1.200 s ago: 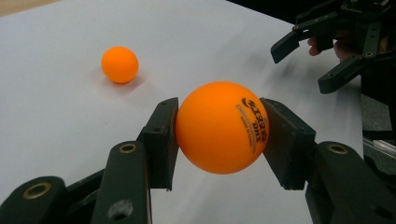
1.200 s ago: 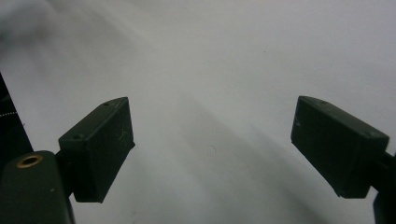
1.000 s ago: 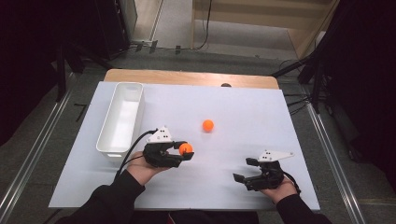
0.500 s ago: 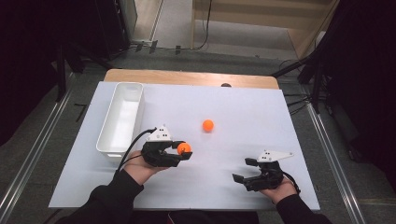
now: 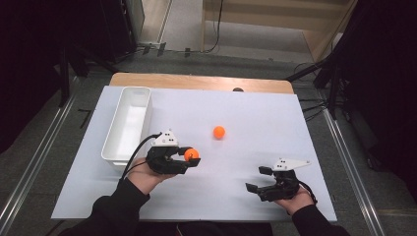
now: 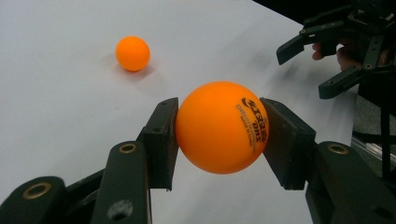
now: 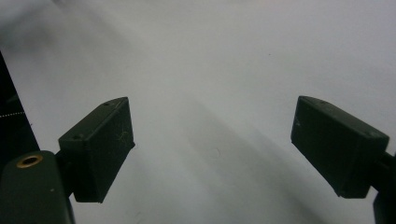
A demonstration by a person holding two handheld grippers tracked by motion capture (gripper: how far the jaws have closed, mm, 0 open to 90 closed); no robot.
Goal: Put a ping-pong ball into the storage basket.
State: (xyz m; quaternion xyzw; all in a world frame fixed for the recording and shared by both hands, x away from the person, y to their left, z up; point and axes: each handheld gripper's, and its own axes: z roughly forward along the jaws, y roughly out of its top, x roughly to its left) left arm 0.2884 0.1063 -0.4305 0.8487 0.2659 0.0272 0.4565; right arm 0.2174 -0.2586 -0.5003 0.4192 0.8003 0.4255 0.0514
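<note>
An orange ping-pong ball [image 5: 191, 154] [image 6: 219, 126] with dark print sits clamped between the pads of my left gripper [image 5: 193, 157] [image 6: 219, 135], just above the white table at its left front. A second orange ball [image 5: 219, 132] [image 6: 133, 53] lies loose on the table, farther back and to the right of the held one. My right gripper [image 5: 256, 179] [image 7: 210, 149] rests near the front right of the table, its jaws wide apart over bare white surface with nothing between them. It also appears in the left gripper view as the right gripper [image 6: 308, 60] at the upper right.
A long white bin [image 5: 112, 147] stands along the table's left side, just left of my left hand. The white sheet [image 5: 255, 118] covers the table; a strip of wood [image 5: 196, 81] shows at the far edge. Dark floor and stands surround the table.
My left gripper with the ball has shifted slightly toward the left and front. The loose ball and the right gripper have not moved.
</note>
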